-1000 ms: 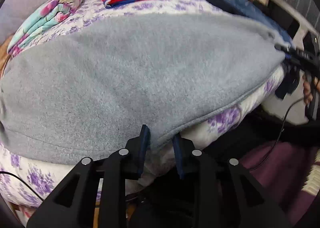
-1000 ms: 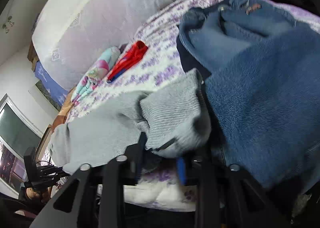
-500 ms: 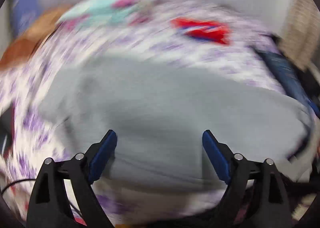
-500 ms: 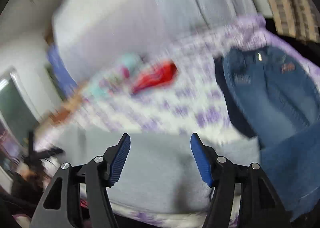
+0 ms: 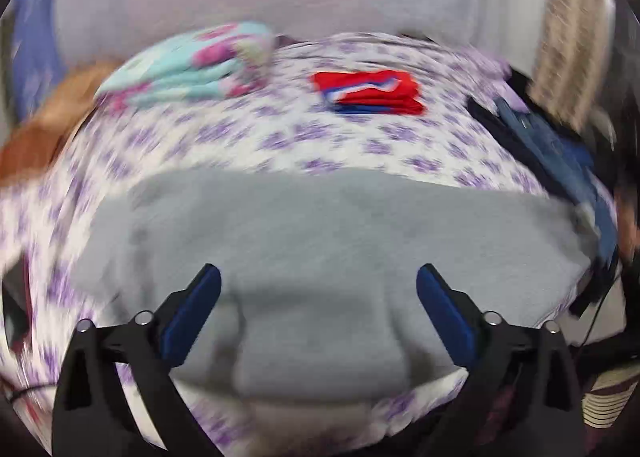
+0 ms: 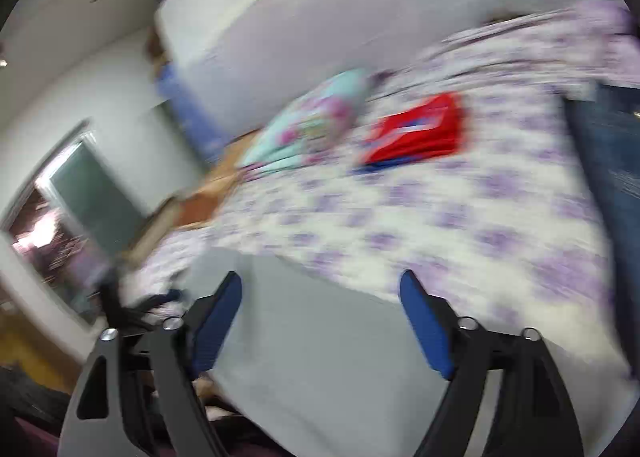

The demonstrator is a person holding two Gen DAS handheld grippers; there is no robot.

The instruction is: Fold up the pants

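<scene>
Both my views are blurry. My left gripper (image 5: 318,277) and right gripper (image 6: 322,283) gape wide, holding nothing, over the soft grey pants (image 5: 328,241).

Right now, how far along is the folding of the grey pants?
Done: the grey pants lie flat on the floral bedsheet as a wide band, apparently folded once. In hand: nothing; the left tool and right tool are both open above the fabric. Left: at least one more fold across. Blur hides the edges.
</scene>
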